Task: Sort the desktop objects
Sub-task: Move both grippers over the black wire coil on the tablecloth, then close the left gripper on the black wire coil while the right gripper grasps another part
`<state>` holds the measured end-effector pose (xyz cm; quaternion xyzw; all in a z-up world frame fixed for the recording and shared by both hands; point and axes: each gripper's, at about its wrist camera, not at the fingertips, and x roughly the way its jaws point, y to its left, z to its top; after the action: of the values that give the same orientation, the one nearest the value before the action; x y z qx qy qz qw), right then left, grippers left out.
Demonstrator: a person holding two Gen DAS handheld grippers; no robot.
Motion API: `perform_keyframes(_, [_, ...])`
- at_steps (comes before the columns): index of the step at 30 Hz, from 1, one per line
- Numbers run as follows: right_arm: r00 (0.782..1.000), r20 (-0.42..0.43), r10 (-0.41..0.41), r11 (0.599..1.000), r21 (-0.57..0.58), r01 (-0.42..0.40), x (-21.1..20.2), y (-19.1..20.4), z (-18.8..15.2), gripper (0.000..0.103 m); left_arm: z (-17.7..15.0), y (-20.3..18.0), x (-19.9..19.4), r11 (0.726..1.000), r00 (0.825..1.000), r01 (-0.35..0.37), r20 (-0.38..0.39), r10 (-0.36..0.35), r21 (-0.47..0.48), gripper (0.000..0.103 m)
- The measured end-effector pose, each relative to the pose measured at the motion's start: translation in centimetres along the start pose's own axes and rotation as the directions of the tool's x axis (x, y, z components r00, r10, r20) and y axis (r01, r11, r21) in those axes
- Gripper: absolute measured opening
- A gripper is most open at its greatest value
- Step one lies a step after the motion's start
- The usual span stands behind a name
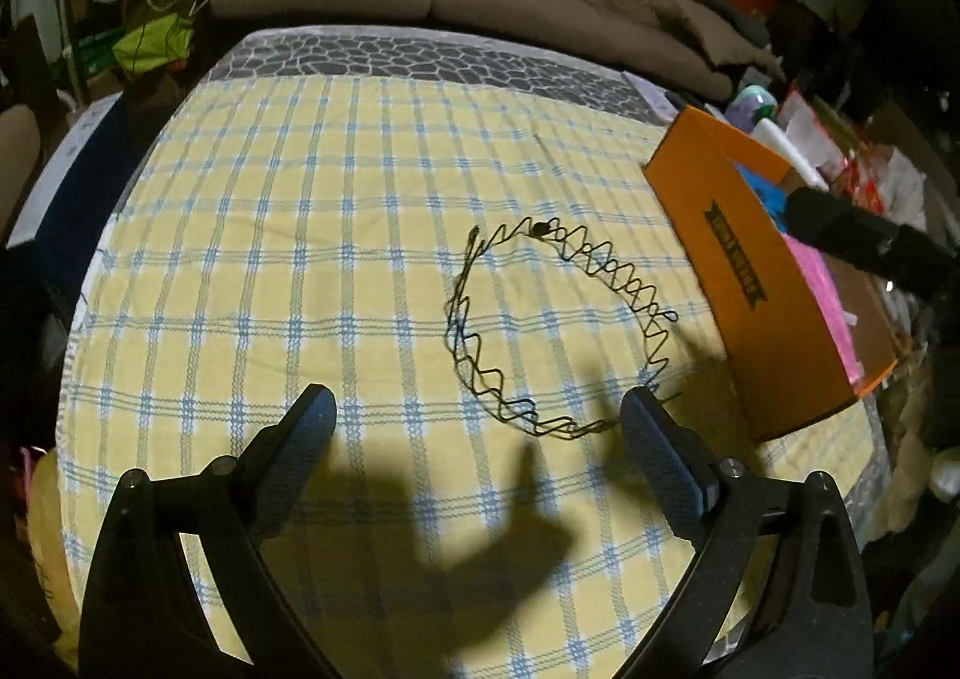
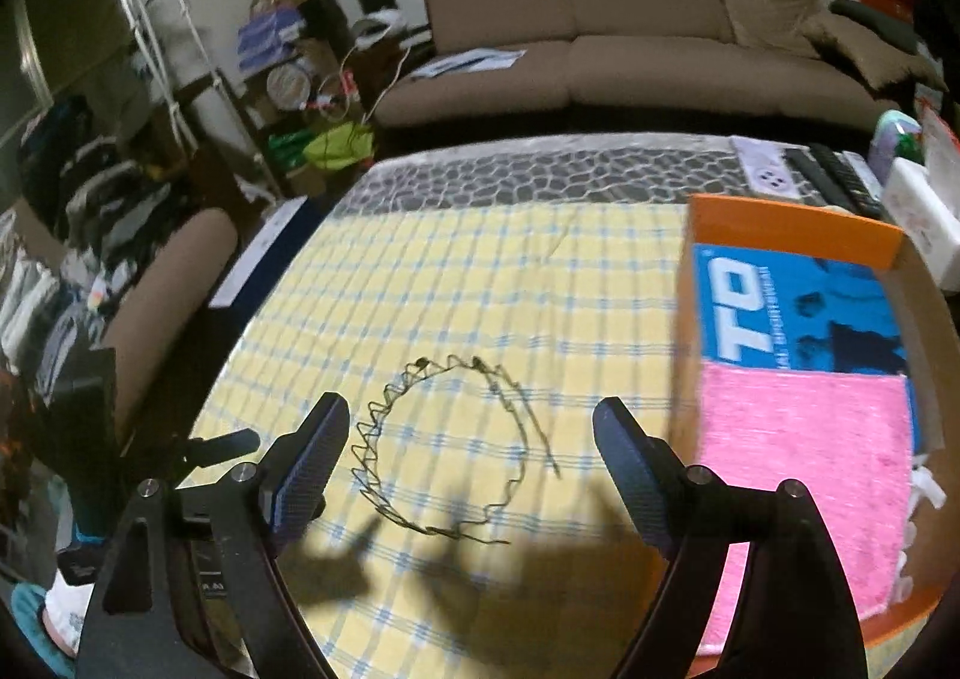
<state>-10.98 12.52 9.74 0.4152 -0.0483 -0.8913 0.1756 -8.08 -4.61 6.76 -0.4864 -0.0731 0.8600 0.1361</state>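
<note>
The orange box (image 2: 792,226) sat at the right of the checked cloth (image 1: 300,259), holding a blue booklet (image 2: 792,313) and a pink cloth (image 2: 804,457). The wire headband (image 1: 540,331) lay beside it. The left gripper (image 1: 480,415) and right gripper (image 2: 471,427) gaped, empty.

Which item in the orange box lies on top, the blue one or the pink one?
The pink cloth. In the right wrist view it overlaps the near edge of the blue book, whose cover shows only beyond it, toward the far end of the box.
</note>
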Motion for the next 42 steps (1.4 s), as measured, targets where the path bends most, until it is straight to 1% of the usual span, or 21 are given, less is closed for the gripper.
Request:
perform_keyframes(2, [1.000, -0.012, -0.001, 1.000, -0.006, 0.001, 0.8, 0.3, 0.0, 0.085, 0.2, 0.5, 0.3, 1.000, 1.000, 0.006, -0.003, -0.006, -0.006, 0.096])
perform_keyframes(8, [0.998, -0.059, -0.012, 1.000, -0.014, 0.012, 3.7, 1.0, -0.3, 0.085, 0.3, 1.7, 2.0, 0.997, 0.997, 0.058, -0.041, -0.060, -0.050, 0.095])
perform_keyframes(9, [0.997, -0.073, -0.015, 1.000, -0.013, 0.014, 4.3, 1.1, -0.5, 0.085, 0.3, 1.7, 2.4, 0.996, 0.996, 0.072, -0.051, -0.074, -0.053, 0.094])
perform_keyframes(12, [0.994, -0.105, -0.017, 1.000, -0.012, 0.016, 5.6, 1.4, -0.7, 0.085, 0.3, 1.5, 2.9, 0.996, 0.995, 0.072, -0.061, -0.075, -0.048, 0.090])
perform_keyframes(13, [0.993, -0.114, -0.010, 1.000, -0.008, 0.009, 5.8, 1.3, -0.8, 0.085, 0.4, 1.4, 3.0, 0.997, 0.995, 0.071, -0.061, -0.073, -0.044, 0.090])
perform_keyframes(16, [0.988, -0.148, 0.053, 0.998, 0.047, -0.046, 6.4, 0.6, -1.1, 0.082, 0.5, 1.6, 3.0, 0.995, 0.995, 0.078, -0.061, -0.081, -0.057, 0.089])
perform_keyframes(20, [0.982, -0.165, 0.096, 0.989, 0.125, -0.076, 6.7, -0.5, -1.6, 0.081, 0.9, 2.6, 2.2, 0.992, 0.995, 0.090, -0.041, -0.095, -0.093, 0.089])
perform_keyframes(24, [0.976, -0.181, 0.120, 0.981, 0.172, -0.088, 6.5, -1.5, -2.1, 0.081, 1.2, 3.2, 2.0, 0.990, 0.994, 0.099, -0.028, -0.103, -0.104, 0.089])
perform_keyframes(27, [0.969, -0.191, 0.157, 0.968, 0.224, -0.113, 6.7, -2.2, -2.5, 0.081, 1.1, 3.1, 2.4, 0.989, 0.993, 0.111, -0.036, -0.115, -0.097, 0.089])
perform_keyframes(31, [0.959, -0.207, 0.195, 0.948, 0.291, -0.130, 7.6, -2.9, -2.8, 0.081, 0.7, 2.0, 3.1, 0.992, 0.992, 0.110, -0.059, -0.113, -0.059, 0.089])
perform_keyframes(35, [0.952, -0.225, 0.209, 0.932, 0.341, -0.123, 8.5, -3.6, -3.2, 0.081, 0.4, 1.6, 3.6, 0.993, 0.991, 0.106, -0.072, -0.109, -0.047, 0.089])
perform_keyframes(36, [0.948, -0.234, 0.218, 0.920, 0.374, -0.119, 8.9, -3.9, -3.5, 0.081, 0.4, 1.6, 3.7, 0.993, 0.992, 0.104, -0.073, -0.107, -0.048, 0.089])
perform_keyframes(39, [0.929, -0.232, 0.289, 0.879, 0.448, -0.162, 9.5, -4.6, -4.3, 0.082, 0.4, 1.6, 4.0, 0.994, 0.992, 0.100, -0.078, -0.104, -0.051, 0.089])
perform_keyframes(42, [0.919, -0.203, 0.339, 0.855, 0.474, -0.211, 9.5, -4.7, -4.4, 0.082, 0.4, 1.6, 4.5, 0.994, 0.991, 0.101, -0.086, -0.105, -0.051, 0.087])
